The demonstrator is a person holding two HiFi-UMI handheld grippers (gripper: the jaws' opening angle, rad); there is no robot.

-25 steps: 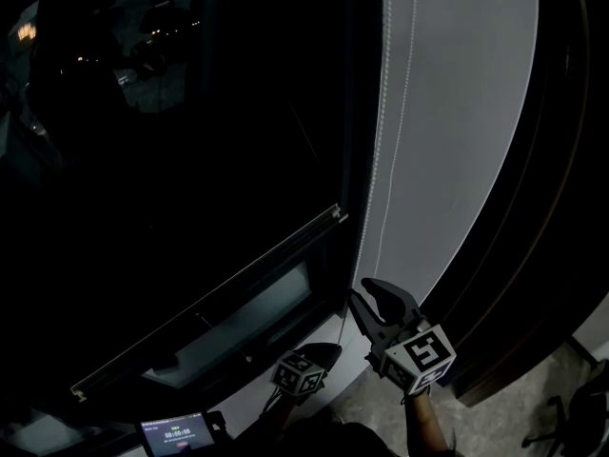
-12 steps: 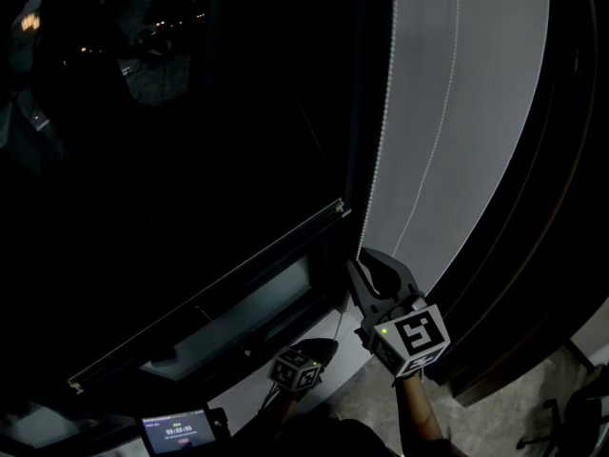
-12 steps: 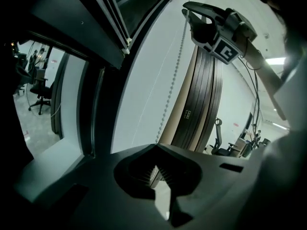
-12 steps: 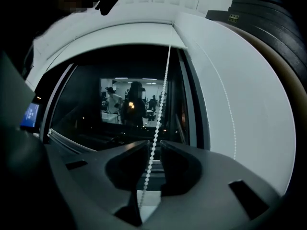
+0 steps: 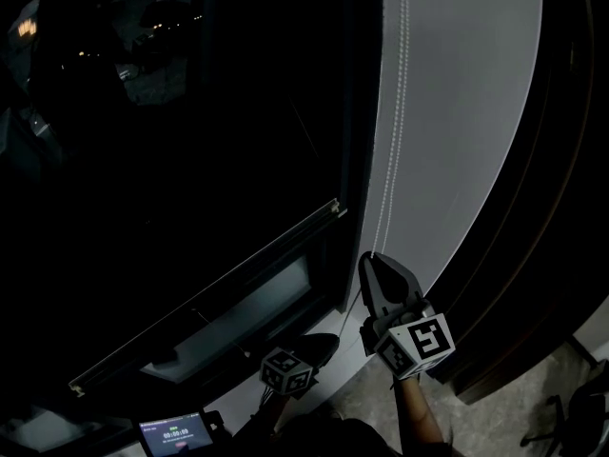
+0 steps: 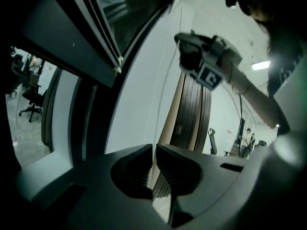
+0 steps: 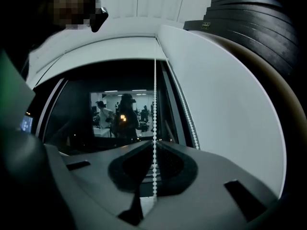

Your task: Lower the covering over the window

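The bead chain point(image 5: 385, 193) of the window covering is seen hanging down the pale wall panel point(image 5: 466, 112), just beside the dark window point(image 5: 190, 160). The jaws of the right gripper point(image 5: 373, 259) are closing, with the beads pinched between them. Lower down, the jaws of the left gripper point(image 5: 331, 341) are shut on the same chain. The covering itself cannot be made out against the glass.

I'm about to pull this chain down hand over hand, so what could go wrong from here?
1. The right gripper is closing on the bead chain just as the left gripper is opening on it lower down. A weak pinch could let the beads slip.
2. A second strand hangs beside it. Pulling the wrong one may work against lowering.
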